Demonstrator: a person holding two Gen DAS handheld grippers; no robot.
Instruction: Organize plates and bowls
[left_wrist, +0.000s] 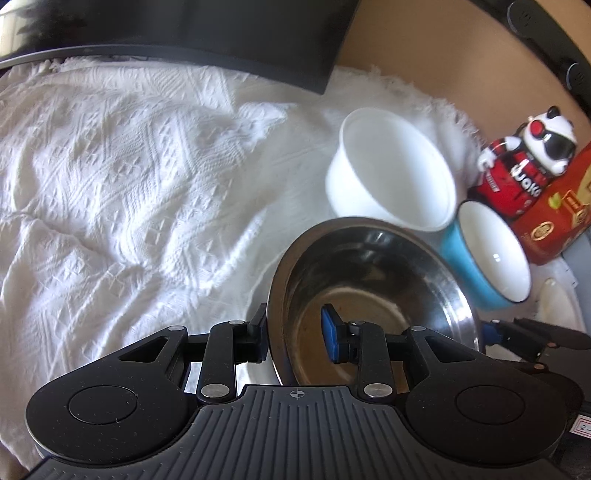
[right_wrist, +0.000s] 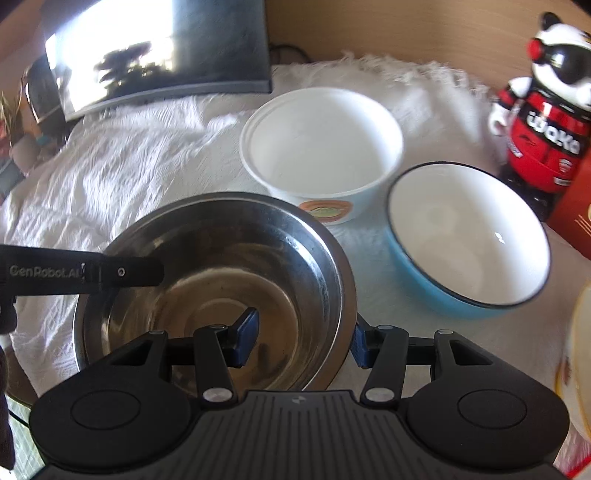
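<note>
Left wrist view: left claw straddles the near rim of the steel bowl, one pad outside, one inside; jaws spread, not visibly pressing on the rim. Bowl rests on the white cloth over the desk. White bowl and blue bowl stand just beyond.

Right wrist view: right claw straddles the opposite rim of the steel bowl; pinch or gap cannot be told. Left claw's finger reaches over the rim.

Step, judged: placing or releasing the steel bowl. Next move calls for clearing the rim cleanly, then nesting the bowls.
</note>
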